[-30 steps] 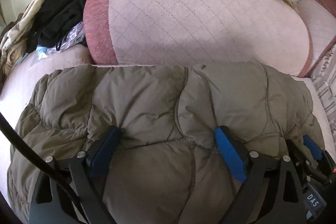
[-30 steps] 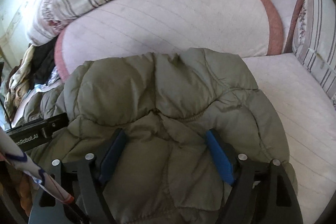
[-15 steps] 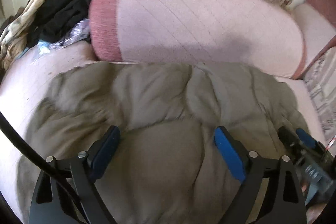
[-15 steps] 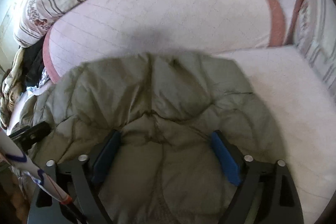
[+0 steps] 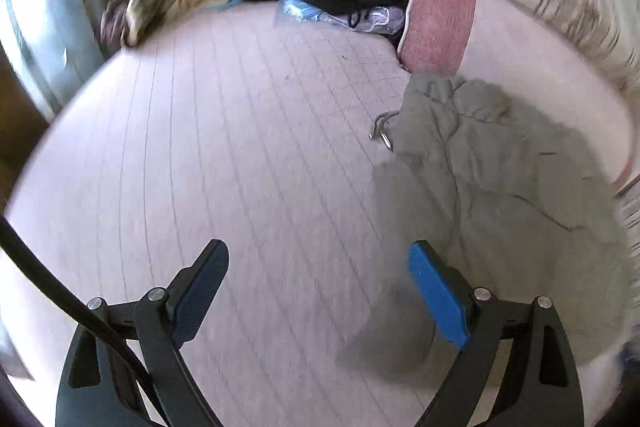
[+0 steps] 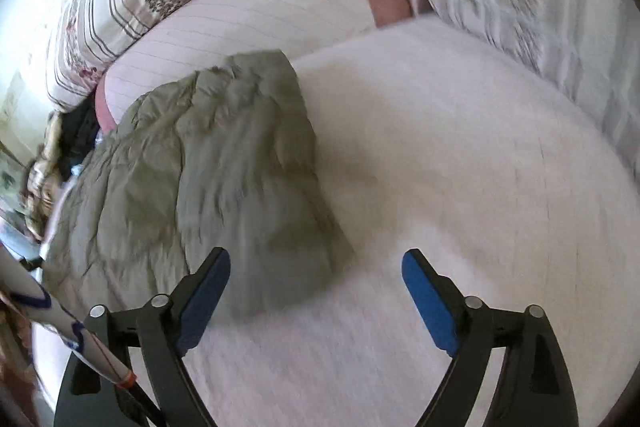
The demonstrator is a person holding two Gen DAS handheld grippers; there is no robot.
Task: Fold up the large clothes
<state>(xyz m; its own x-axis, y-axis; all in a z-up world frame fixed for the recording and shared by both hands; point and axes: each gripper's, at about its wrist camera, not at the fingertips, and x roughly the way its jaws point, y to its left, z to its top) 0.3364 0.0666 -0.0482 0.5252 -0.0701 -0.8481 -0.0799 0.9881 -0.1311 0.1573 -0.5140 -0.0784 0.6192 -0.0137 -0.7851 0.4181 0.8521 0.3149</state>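
One pale pink quilted sofa seat (image 5: 248, 155) carries the folded olive padded jacket (image 6: 208, 163) at centre left, laid flat for stability. Left gripper (image 5: 318, 291) stands wide and empty; right gripper (image 6: 316, 291), jaws opening, holds nothing.

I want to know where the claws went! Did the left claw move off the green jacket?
Yes. The left gripper slid left off the jacket, judged against the pink cushion. It now hangs open over the bare sofa seat.
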